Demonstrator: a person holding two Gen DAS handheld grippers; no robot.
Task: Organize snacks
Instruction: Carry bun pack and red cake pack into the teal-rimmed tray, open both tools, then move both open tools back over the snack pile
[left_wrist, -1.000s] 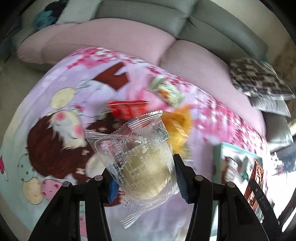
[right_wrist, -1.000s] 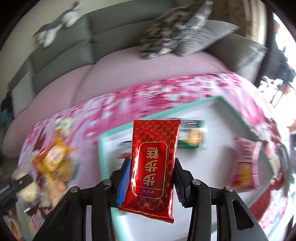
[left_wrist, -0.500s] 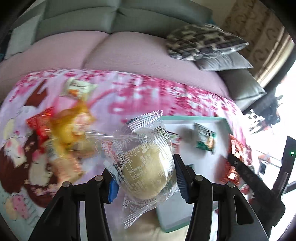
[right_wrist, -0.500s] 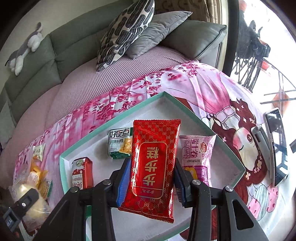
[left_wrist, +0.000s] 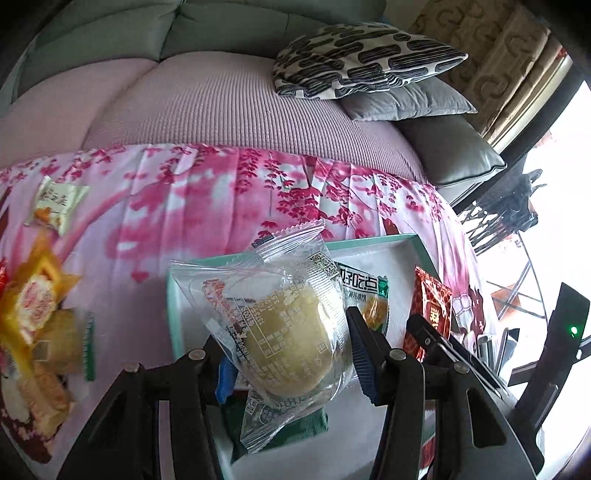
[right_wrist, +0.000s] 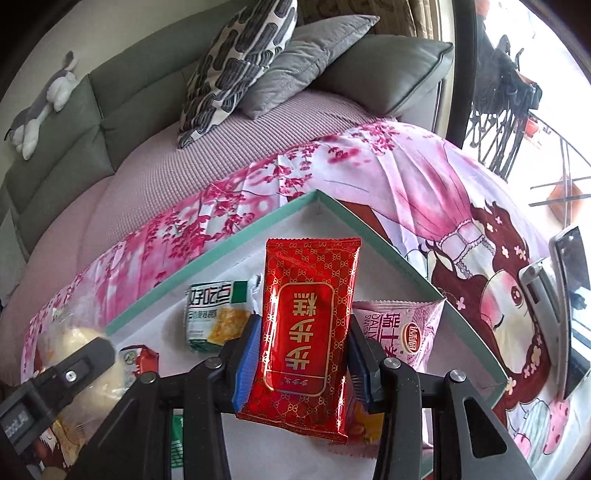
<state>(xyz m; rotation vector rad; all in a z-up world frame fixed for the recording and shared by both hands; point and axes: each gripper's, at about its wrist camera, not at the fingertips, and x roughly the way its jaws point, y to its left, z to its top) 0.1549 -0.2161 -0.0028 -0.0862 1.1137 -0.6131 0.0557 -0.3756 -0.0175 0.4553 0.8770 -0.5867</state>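
My left gripper (left_wrist: 288, 354) is shut on a clear-wrapped yellow bun (left_wrist: 284, 332), held above the left end of the white tray with a teal rim (left_wrist: 173, 295). My right gripper (right_wrist: 301, 354) is shut on a red snack packet (right_wrist: 306, 325), held over the tray's middle, whose rim (right_wrist: 236, 240) runs behind it. In the tray lie a green-and-white snack pack (right_wrist: 214, 317), a pink snack pack (right_wrist: 402, 332) and a small red pack (right_wrist: 142, 360). The left gripper and bun show at the lower left of the right wrist view (right_wrist: 85, 354).
A pile of loose snacks (left_wrist: 40, 325) lies on the pink floral cloth (left_wrist: 207, 206) left of the tray, with a pale pack (left_wrist: 55, 203) farther back. A phone on a stand (right_wrist: 569, 295) stands right of the tray. A sofa with cushions (left_wrist: 362, 62) lies behind.
Both grippers have moved closer over the tray, still holding their packets. The left one swung right from the snack pile to the tray's left end.
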